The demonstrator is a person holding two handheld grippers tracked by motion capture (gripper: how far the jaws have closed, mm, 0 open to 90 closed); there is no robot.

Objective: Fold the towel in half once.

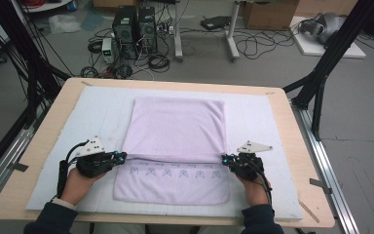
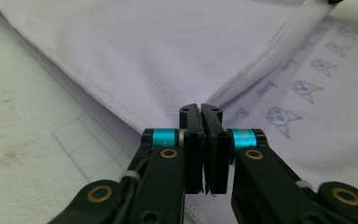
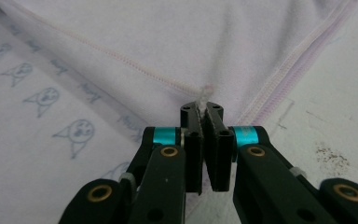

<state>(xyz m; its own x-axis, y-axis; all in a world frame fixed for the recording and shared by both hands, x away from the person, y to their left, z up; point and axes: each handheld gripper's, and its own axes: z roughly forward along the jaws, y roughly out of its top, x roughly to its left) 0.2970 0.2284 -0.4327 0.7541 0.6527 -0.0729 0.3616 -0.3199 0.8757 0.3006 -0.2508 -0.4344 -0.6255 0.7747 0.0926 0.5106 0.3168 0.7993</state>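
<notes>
Lilac towel, part-folded

Lilac towel (image 1: 175, 131) lies flat mid-surface (image 1: 44, 141), far part folded over toward near side; folded edge stops short of near hem, leaving a strip w/ row of small printed faces (image 1: 175, 172).

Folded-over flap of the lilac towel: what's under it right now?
Under the folded-over flap lies the towel's own lower layer, whose printed strip shows in front. Beneath that is the white mat. Both grippers, left and right, pinch the flap's corners. Anything beneath the flap itself is hidden.
</notes>
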